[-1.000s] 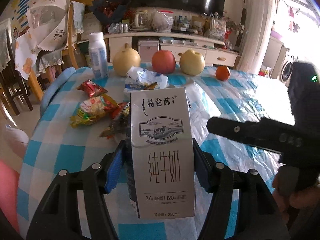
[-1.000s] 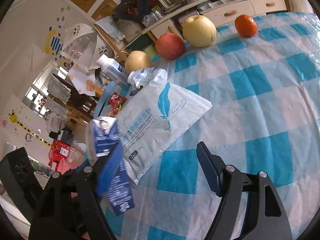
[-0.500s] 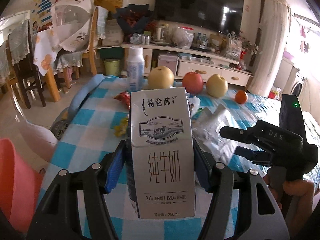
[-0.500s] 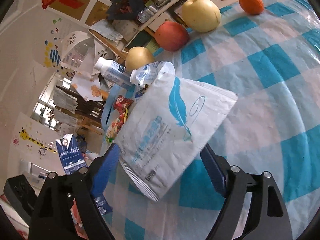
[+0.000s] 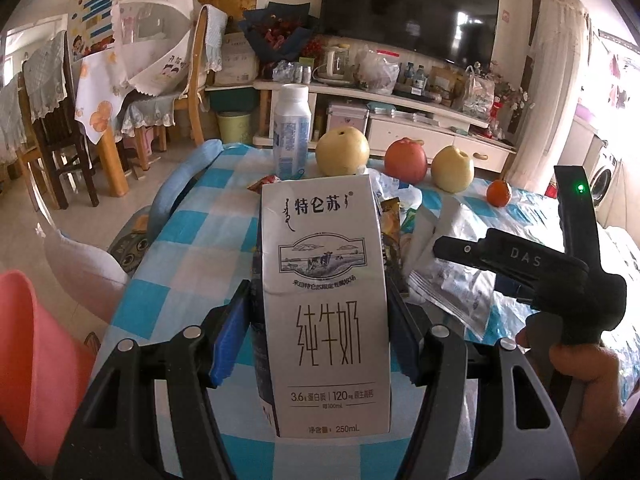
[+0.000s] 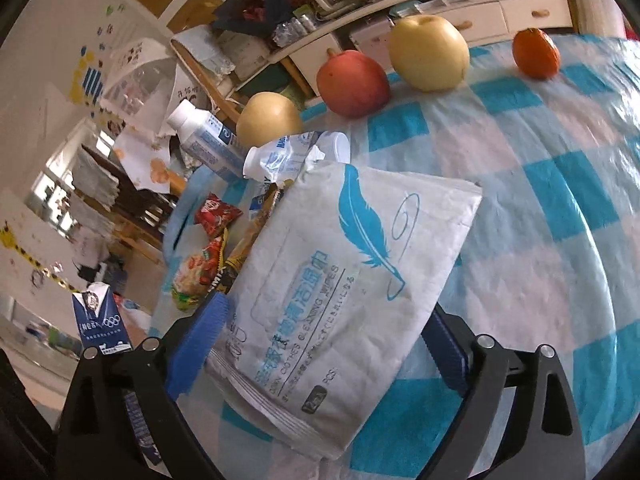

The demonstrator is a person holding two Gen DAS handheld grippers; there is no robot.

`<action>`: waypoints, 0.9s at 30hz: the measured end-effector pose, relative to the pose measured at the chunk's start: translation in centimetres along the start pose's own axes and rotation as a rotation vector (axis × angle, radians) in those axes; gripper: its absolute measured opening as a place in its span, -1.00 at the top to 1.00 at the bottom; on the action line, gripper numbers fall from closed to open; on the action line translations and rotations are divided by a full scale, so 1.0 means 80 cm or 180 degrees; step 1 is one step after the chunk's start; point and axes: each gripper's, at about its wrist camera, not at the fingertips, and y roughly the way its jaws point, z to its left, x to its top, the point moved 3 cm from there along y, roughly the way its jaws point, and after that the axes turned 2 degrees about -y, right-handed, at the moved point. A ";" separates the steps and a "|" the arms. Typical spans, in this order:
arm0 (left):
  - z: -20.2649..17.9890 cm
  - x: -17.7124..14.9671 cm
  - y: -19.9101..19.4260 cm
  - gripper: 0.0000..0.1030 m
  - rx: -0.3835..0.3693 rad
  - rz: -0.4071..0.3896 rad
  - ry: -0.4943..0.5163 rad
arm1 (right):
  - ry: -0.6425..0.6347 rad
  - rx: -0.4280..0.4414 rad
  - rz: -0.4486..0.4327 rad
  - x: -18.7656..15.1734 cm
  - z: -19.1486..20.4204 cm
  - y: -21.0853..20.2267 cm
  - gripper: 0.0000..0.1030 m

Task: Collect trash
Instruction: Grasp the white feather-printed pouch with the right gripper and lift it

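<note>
My left gripper [image 5: 320, 344] is shut on a white milk carton [image 5: 324, 304] and holds it upright above the table's left end. The carton also shows from its blue side in the right wrist view [image 6: 100, 316]. My right gripper [image 6: 320, 352] stands with its jaws apart around a white wipes packet [image 6: 344, 300] with a blue feather print, lying on the checked tablecloth [image 6: 560, 200]. Whether the pads press the packet I cannot tell. The right gripper also shows in the left wrist view [image 5: 532, 268]. Snack wrappers [image 6: 208, 244] and a crumpled plastic bottle [image 6: 292, 156] lie beyond the packet.
A pink bin [image 5: 36, 364] stands low at the left, beside the table. Two pears [image 6: 428, 52], a red apple [image 6: 352, 80], an orange [image 6: 536, 52] and a white bottle [image 5: 292, 136] stand along the table's far edge. Chairs [image 5: 56, 128] are off to the left.
My left gripper has pulled back and left with the carton, away from the trash pile; the pink bin has come into view. My right gripper has moved forward so its jaws straddle the wipes packet.
</note>
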 end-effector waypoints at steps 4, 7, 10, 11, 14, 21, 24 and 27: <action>0.010 -0.001 0.003 -0.24 -0.0013 0.0029 -0.0059 | 0.0022 -0.0004 0.0005 0.002 -0.005 -0.001 -0.61; 0.013 -0.002 0.005 -0.24 -0.0024 0.0055 -0.0056 | -0.0004 -0.0056 -0.0044 0.006 -0.009 -0.007 -0.30; 0.012 -0.002 0.006 -0.24 -0.0038 0.0072 -0.0064 | 0.0033 -0.0037 -0.0061 0.008 -0.014 -0.012 -0.03; 0.012 -0.002 0.004 -0.24 -0.0049 0.0068 -0.0071 | 0.0035 -0.0026 -0.0068 0.009 -0.015 -0.015 0.07; 0.012 -0.002 0.001 -0.24 -0.0074 0.0048 -0.0071 | -0.0011 -0.0020 -0.0087 0.010 -0.014 -0.022 0.20; 0.021 0.000 -0.007 -0.24 -0.0064 0.0025 -0.0128 | -0.0446 -0.0211 -0.0232 0.004 0.008 -0.048 0.52; 0.024 -0.002 -0.009 -0.24 -0.0064 0.0020 -0.0125 | -0.0656 -0.0275 -0.0306 -0.001 0.020 -0.059 0.56; 0.029 -0.002 -0.015 -0.24 -0.0062 -0.0003 -0.0136 | -0.0765 -0.0270 -0.0343 -0.007 0.030 -0.065 0.59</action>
